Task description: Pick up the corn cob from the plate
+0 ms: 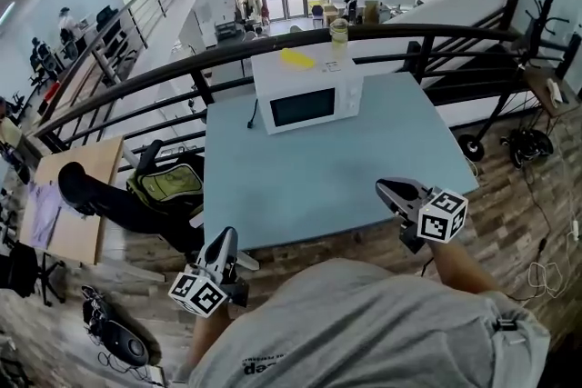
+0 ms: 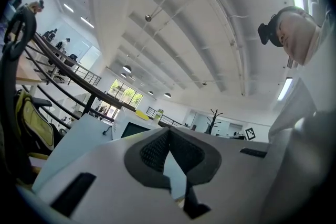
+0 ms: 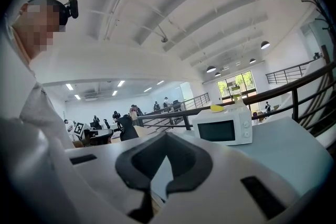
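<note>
Both claws are closed and empty as the left gripper and right gripper hover at the near edge of the blue table. The small yellow corn cob lies atop the white microwave, beside a jar. What sits under it is too small to tell. The print on the shirt is cut off and unreadable.

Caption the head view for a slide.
Shut, empty left gripper and right gripper at the near edge of a blue table; white microwave with a yellow object on top beyond.

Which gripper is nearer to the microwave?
Right. The right gripper hangs over the table's near right edge, short of the microwave. The left gripper is at the near left corner, farther from it.
</note>
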